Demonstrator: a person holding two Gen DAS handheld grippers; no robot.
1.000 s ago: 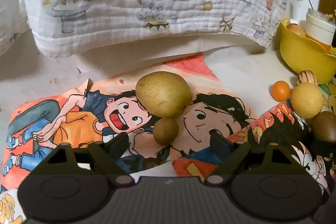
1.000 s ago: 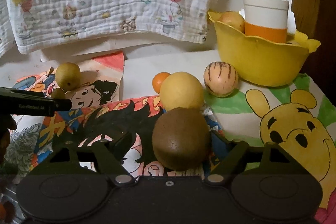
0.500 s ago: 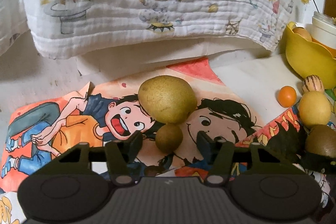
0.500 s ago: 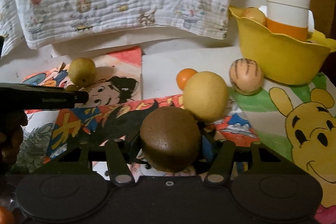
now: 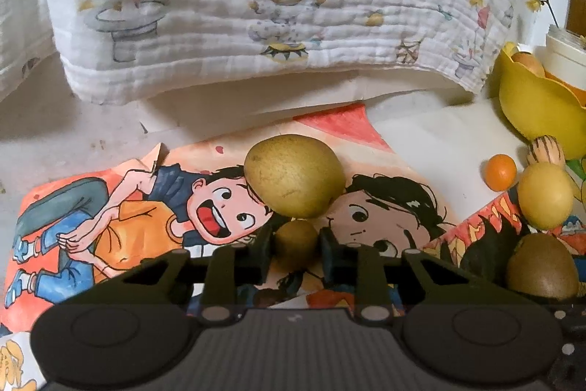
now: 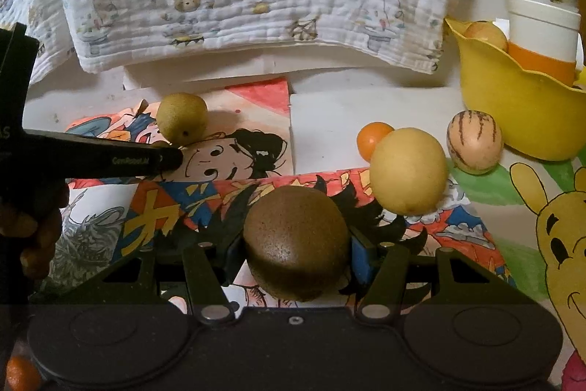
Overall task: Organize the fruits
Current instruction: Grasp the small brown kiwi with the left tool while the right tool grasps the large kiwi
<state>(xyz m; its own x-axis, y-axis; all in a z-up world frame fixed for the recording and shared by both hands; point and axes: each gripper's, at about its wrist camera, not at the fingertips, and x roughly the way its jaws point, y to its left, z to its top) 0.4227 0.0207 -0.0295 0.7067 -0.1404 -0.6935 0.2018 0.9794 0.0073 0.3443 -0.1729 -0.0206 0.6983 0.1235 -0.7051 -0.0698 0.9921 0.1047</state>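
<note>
Between each gripper's pads (image 5: 331, 253) sits a fruit (image 5: 296, 243)

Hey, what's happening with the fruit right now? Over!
Left hand-held gripper shut on small kiwi. Right hand-held gripper shut on big kiwi. Pear touching small kiwi.

Two hand-held grippers angled downward, each with its jaws closed on a fruit.

The left gripper (image 5: 296, 246) has just closed; its pads pinch a small brown kiwi (image 5: 296, 244). The right gripper (image 6: 296, 253) clamps a large brown kiwi (image 6: 296, 240) between its blue pads. In the right wrist view, the person's left hand (image 6: 36, 237) grips the left gripper's handle at the left edge.
</note>
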